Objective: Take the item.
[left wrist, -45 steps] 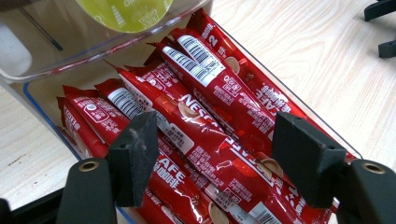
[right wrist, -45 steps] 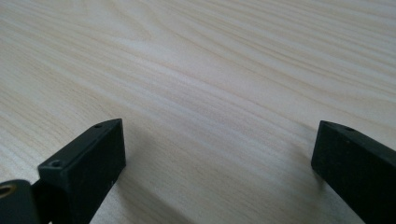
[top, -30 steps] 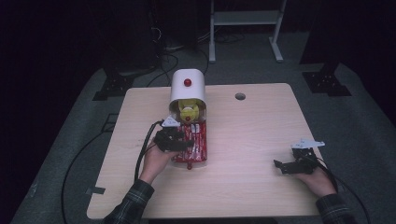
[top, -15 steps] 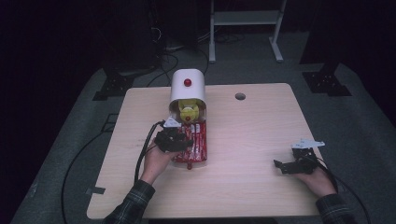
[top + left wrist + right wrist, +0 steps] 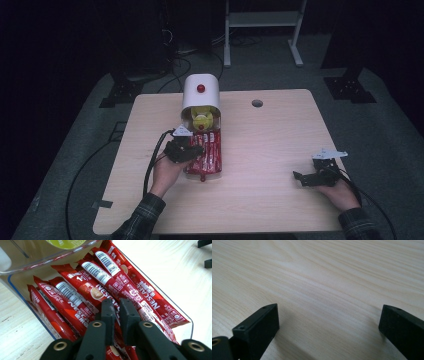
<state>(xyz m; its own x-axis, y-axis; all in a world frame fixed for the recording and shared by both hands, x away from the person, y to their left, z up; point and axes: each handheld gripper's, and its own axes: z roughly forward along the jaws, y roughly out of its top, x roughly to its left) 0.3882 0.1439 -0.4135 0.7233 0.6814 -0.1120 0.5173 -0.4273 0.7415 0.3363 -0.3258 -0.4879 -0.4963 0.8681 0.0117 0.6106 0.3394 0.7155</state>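
Red Nescafé coffee sticks (image 5: 100, 287) lie packed side by side in a clear plastic tray (image 5: 186, 322), directly under and ahead of the left gripper (image 5: 117, 305). In the left gripper view its two black jaws stand almost together, only a thin slit between them, with their tips down among the sticks; whether a stick is pinched in that slit cannot be told. Sticks fan out to both sides of the fingers, barcode ends pointing away from them. Beyond the fingertips, at the far end of the tray, a clear rim carries a yellow-green item (image 5: 67, 242).

From the high view the tray (image 5: 218, 172) sits on the pale wooden table (image 5: 270, 140), its far end running under a white domed container (image 5: 201, 92) with a red knob (image 5: 201, 88); a yellow-green object (image 5: 202, 120) shows in the container's opening. The left gripper (image 5: 192, 149) is over the tray's left side, the left hand (image 5: 167, 170) behind it.

The right gripper (image 5: 302, 178) rests low near the table's right edge, well apart from the tray, held by the right hand (image 5: 340, 192). In the right gripper view its jaws are spread wide, with bare wood grain (image 5: 324, 290) between them.
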